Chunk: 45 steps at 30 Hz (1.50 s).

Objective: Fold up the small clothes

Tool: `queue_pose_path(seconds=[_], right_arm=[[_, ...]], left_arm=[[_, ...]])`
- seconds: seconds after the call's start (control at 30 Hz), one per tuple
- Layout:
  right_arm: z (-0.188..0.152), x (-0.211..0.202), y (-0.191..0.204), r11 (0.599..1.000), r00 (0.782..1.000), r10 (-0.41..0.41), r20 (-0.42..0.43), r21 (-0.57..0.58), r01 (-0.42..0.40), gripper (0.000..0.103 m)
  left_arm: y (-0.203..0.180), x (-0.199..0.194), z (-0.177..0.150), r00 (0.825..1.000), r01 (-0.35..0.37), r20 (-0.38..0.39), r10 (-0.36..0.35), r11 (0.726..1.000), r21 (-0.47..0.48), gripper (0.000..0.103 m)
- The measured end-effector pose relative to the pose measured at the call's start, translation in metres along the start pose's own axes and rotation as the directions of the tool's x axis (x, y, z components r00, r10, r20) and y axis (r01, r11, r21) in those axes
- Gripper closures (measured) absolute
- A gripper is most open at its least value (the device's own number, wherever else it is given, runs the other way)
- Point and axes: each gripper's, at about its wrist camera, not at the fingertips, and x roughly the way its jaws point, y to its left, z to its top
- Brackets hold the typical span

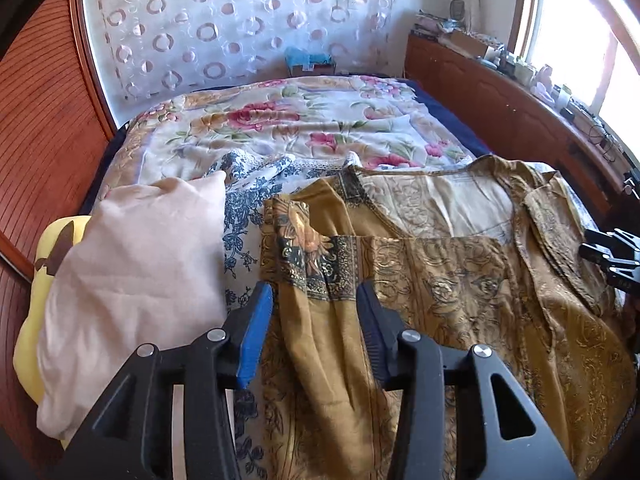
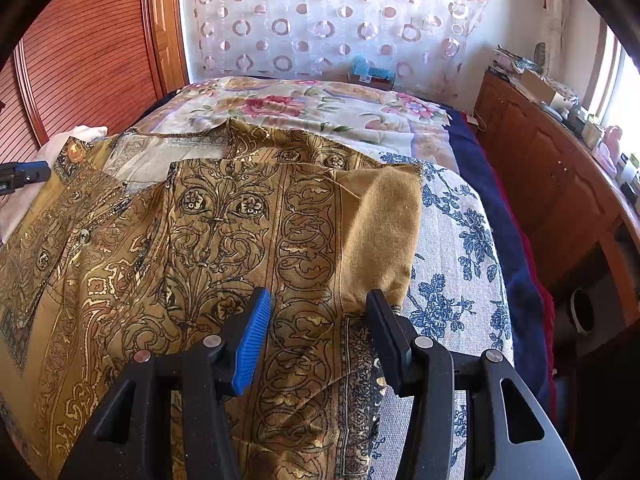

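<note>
A mustard-gold patterned shirt (image 1: pixel 440 280) lies spread on the bed, its collar and pale inner lining toward the far side. My left gripper (image 1: pixel 314 300) is open over the shirt's left side, where a sleeve is folded inward, jaws apart above the cloth. My right gripper (image 2: pixel 320 304) is open over the shirt (image 2: pixel 224 232) at its right side, where a folded sleeve (image 2: pixel 376 220) lies on top. The right gripper shows at the right edge of the left wrist view (image 1: pixel 608 256). The left gripper's blue tip shows at the left edge of the right wrist view (image 2: pixel 28 174).
A folded beige garment (image 1: pixel 132 264) lies on a yellow one (image 1: pixel 48 240) left of the shirt. Under the shirt is a blue-floral white cloth (image 2: pixel 452 264) on a flowered bedspread (image 1: pixel 288 120). A wooden cabinet (image 2: pixel 552 184) with clutter runs along the right.
</note>
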Motion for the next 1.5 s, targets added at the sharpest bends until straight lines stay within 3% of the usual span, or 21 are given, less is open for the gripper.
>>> queue_pose_path(seconds=[0.17,0.23,0.3,0.37,0.47,0.57,0.8,0.97,1.03,1.33,1.5], right_arm=[[0.0,0.0,0.0,1.0,1.0,0.0,0.0,0.0,0.0,0.052],[0.0,0.0,0.0,1.0,1.0,0.0,0.0,0.0,0.0,0.052],[0.0,0.0,0.0,1.0,1.0,0.001,0.0,0.001,-0.001,0.052],[0.0,0.0,0.0,1.0,1.0,0.002,0.0,0.001,-0.002,0.052],[0.0,0.0,0.0,1.0,1.0,0.001,0.0,0.001,-0.001,0.052],[0.0,0.0,0.0,1.0,1.0,0.001,0.0,0.001,-0.001,0.052],[0.0,0.0,-0.003,1.0,1.0,0.012,0.0,0.009,-0.012,0.051],[0.007,-0.009,-0.016,0.999,0.999,0.03,0.045,0.043,-0.032,0.051],[0.012,-0.011,-0.027,0.997,0.998,0.017,0.058,0.069,-0.021,0.04],[0.036,0.023,-0.061,0.99,1.0,-0.006,-0.03,0.141,0.01,0.04],[0.048,0.044,-0.058,0.989,0.997,-0.025,-0.078,0.144,0.036,0.043]], left_arm=[[0.004,0.014,0.008,1.0,0.014,-0.007,-0.014,1.0,-0.022,0.059],[0.005,0.017,0.011,1.0,-0.003,-0.004,0.003,1.0,-0.008,0.069],[0.003,0.017,0.012,1.0,-0.019,-0.007,0.019,1.0,0.014,0.093],[0.001,0.012,0.012,1.0,-0.027,0.007,0.027,0.999,0.038,0.099],[0.004,-0.006,0.016,0.996,-0.068,0.059,0.065,0.996,0.053,0.1],[0.024,-0.032,0.027,0.986,-0.1,0.131,0.1,0.995,-0.002,0.1],[0.06,-0.047,0.032,0.98,-0.139,0.139,0.144,0.989,-0.044,0.1],[0.059,-0.048,0.027,0.981,-0.124,0.147,0.129,0.991,-0.04,0.1],[0.055,-0.051,0.026,0.98,-0.12,0.157,0.123,0.992,-0.03,0.1],[0.04,-0.061,0.024,0.979,-0.094,0.183,0.092,0.996,0.002,0.1],[0.033,-0.066,0.017,0.979,-0.075,0.19,0.07,0.997,0.018,0.1]])
